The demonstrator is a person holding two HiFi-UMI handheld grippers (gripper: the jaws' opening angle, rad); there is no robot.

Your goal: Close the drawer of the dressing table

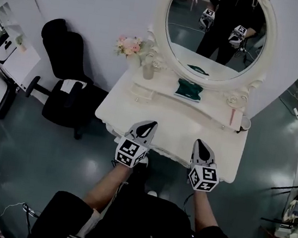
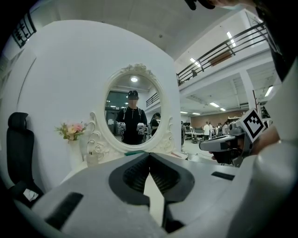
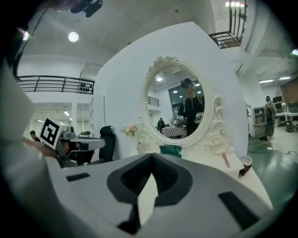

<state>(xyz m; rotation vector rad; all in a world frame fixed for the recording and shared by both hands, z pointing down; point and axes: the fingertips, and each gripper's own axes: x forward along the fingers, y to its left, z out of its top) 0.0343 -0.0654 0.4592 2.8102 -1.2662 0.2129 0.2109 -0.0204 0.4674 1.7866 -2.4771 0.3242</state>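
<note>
Gleaming white dressing table (image 1: pixel 179 121), oval mirror (image 1: pixel 219 29)

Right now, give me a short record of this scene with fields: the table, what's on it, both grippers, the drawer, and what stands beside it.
dressing table: white, with an oval mirror at the back
on the table: pink flowers at the left end; green item on the shelf below the mirror
left gripper: shut, empty, over the table's front edge
right gripper: shut, empty, over the front edge
drawer: cannot be made out in these views
beside the table: black office chair, on the left
</note>
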